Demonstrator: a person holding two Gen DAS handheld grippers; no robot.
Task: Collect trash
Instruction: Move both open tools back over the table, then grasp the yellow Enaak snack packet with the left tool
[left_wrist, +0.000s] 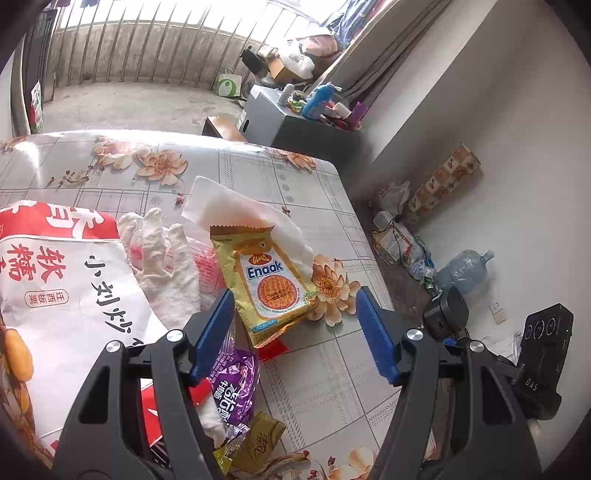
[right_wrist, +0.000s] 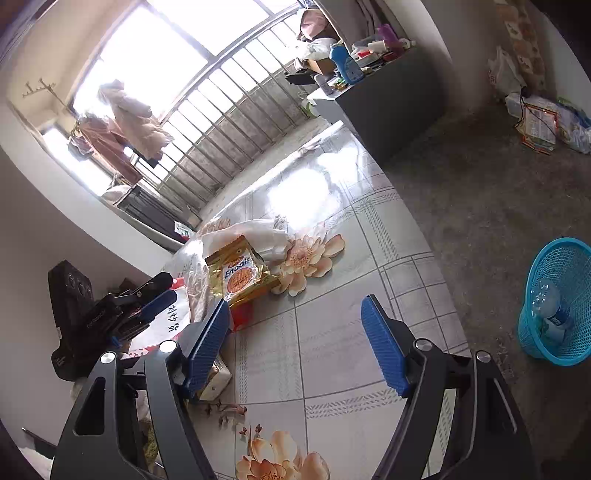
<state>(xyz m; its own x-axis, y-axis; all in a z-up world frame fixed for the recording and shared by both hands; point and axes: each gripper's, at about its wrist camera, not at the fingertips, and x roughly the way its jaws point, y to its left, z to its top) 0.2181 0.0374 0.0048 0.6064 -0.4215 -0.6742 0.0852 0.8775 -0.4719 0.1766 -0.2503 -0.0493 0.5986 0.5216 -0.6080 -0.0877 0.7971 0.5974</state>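
Clear plastic bottle already in blue mesh basket, our three o'clock; yellow foil snack packet uncollected at twelve; left gripper and right gripper jaws spread, empty.

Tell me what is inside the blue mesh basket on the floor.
The blue mesh basket holds a clear plastic bottle with a blue label; anything beneath the bottle is hidden.

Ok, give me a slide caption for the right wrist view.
Right gripper open above the floral table, Enaak packet ahead, blue basket holding a plastic bottle on the floor.
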